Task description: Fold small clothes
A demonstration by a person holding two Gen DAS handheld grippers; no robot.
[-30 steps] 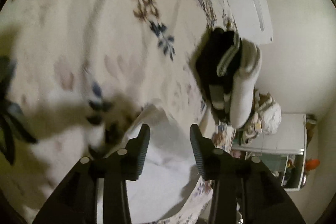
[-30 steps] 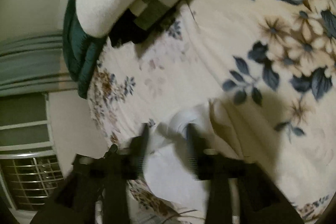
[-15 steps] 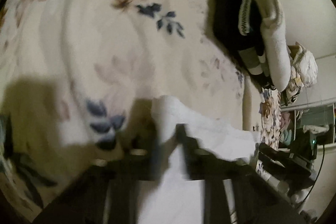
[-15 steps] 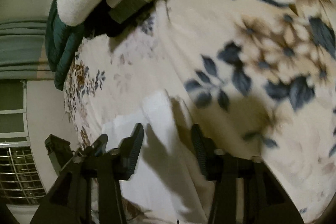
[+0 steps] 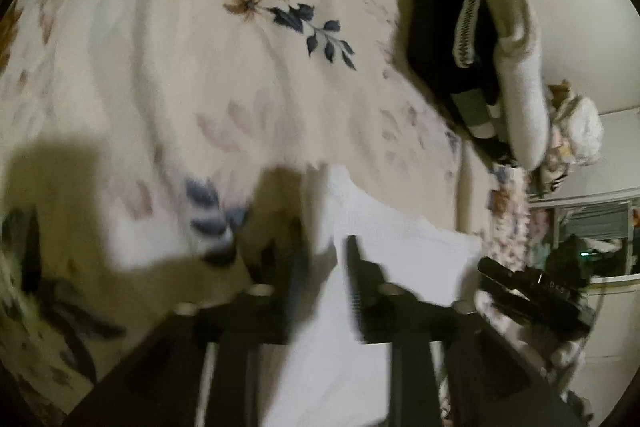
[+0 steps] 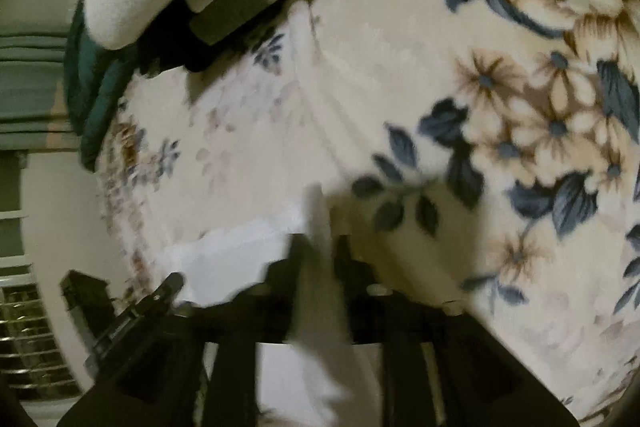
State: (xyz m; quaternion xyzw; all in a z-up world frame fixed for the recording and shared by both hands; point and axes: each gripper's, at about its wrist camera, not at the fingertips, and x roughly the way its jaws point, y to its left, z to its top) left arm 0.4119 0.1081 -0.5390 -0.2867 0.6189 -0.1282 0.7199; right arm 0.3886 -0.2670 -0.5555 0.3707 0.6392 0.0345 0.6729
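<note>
A white cloth is lying at the near edge of a bed covered by a flowered blanket, and both tongs are working on it at once. The left gripper is reaching onto one end of the cloth, its two fingers nearly together with only a narrow gap showing, and a raised fold of the white fabric is standing between them; the picture is blurred there, but the fingers appear to be pinching that fold. In the right wrist view the right gripper is doing the same at the other end of the cloth: its fingers are drawn close, and a thin upright ridge of white fabric is sticking up between them, so it seems to be gripping the cloth too. Each gripper is showing in the other's view as a dark shape beside the cloth near the blanket's edge.

Farther along the same edge of the bed, well apart from the cloth, a pile of folded clothes is sitting on the blanket: dark pieces, a grey-and-white striped one, and a thick white item lying along the outer side. A dark green bundle is resting at the far edge of the bed beyond the pile.
</note>
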